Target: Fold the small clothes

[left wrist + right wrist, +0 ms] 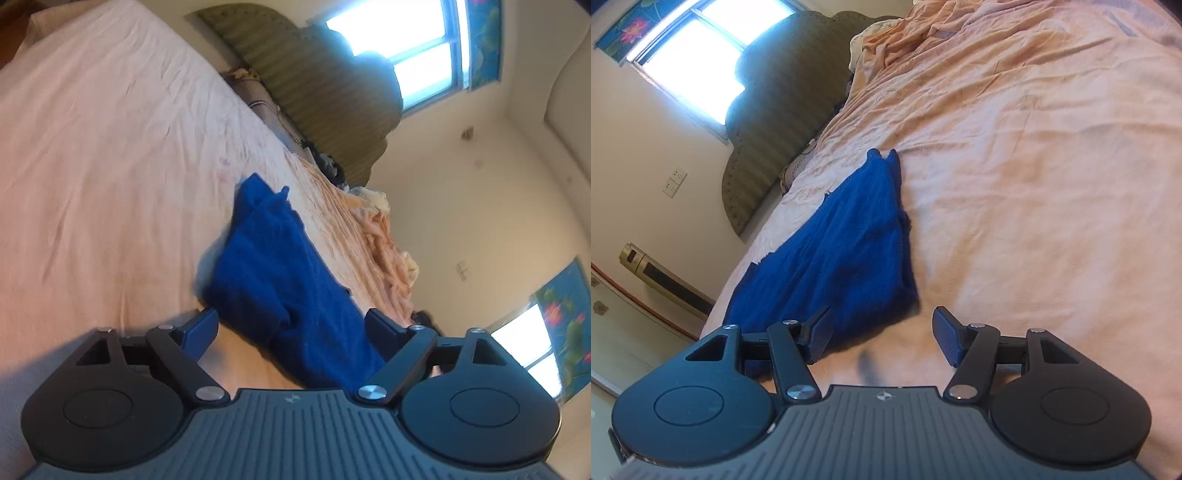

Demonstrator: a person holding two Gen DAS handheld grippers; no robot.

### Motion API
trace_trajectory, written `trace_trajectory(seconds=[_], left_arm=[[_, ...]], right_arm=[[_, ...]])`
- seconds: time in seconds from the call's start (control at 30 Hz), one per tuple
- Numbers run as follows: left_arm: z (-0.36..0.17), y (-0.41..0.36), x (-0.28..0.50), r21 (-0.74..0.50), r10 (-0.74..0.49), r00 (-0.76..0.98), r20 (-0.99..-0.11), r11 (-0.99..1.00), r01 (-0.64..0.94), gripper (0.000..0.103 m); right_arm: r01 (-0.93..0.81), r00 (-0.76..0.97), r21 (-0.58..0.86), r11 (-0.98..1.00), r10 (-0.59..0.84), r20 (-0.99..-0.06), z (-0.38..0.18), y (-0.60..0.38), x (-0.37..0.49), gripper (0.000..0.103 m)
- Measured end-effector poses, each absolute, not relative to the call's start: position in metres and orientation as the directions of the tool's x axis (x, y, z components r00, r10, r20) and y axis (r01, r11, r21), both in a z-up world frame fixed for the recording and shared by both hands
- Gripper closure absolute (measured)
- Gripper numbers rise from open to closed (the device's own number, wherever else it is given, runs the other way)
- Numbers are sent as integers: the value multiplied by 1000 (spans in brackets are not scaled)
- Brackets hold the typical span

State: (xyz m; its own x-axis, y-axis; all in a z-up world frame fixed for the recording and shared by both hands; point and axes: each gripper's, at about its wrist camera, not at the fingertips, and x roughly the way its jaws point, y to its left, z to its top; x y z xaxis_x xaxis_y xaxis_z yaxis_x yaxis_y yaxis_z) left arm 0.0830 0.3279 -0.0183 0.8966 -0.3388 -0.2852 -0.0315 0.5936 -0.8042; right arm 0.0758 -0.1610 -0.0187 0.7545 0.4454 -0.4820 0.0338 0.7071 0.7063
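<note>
A blue knitted garment (280,273) lies on the pale pink bed sheet (92,166), partly folded over on itself, with two small points at its far end. My left gripper (291,325) is open just above its near end, and cloth lies between the wide-apart fingers without being pinched. In the right wrist view the same blue garment (842,254) stretches away from me on the peach sheet (1034,184). My right gripper (881,332) is open at the garment's near corner, its left finger (818,338) over the cloth, its right finger over bare sheet.
A bunched peach blanket (388,243) lies toward the head of the bed, also in the right wrist view (905,33). A padded olive headboard (775,122) stands against the wall under a bright window (698,55). A radiator (665,277) stands by the wall.
</note>
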Motion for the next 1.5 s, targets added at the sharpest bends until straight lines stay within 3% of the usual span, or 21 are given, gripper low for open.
trace_trajectory(seconds=[0.2,0.43,0.57,0.77,0.93,0.97,1.0,1.03,1.07,1.3,1.5], left_arm=[[-23,323,113,-851,-344,911,-229,524,-16,13],[-26,328,134,-917,-385,893,-233,393,-70,13],[-23,326,115,-889,-365,875,-318,436,-141,13],[-19,317,131,-830,-316,808,-497,446,-336,13],[-13,304,154,-781,-202,816,-542,478,-401,14],[-12,300,157,-768,-186,819,-542,505,-394,27],[-11,296,160,-741,-170,813,-556,543,-394,67],[-16,293,163,-708,-163,795,-584,581,-401,84],[-24,294,163,-703,-163,789,-593,582,-408,91],[-24,301,155,-702,-170,820,-547,627,-338,95],[16,301,134,-701,-212,856,-471,679,-218,97]], right_arm=[[91,800,736,671,391,-456,-23,-138,111,35],[122,794,792,598,420,-440,-29,-140,121,42],[106,791,792,601,431,-433,-34,-146,112,45],[105,789,771,628,419,-449,-30,-138,113,41],[116,795,781,614,414,-443,-31,-140,111,44],[118,796,777,618,410,-446,-31,-140,111,57],[122,794,769,627,403,-455,-32,-139,112,69],[124,790,762,636,402,-464,-34,-138,114,76],[129,784,756,642,400,-474,-36,-138,116,84],[131,782,797,590,432,-449,-32,-143,124,92],[35,796,814,580,477,-374,14,-156,108,93]])
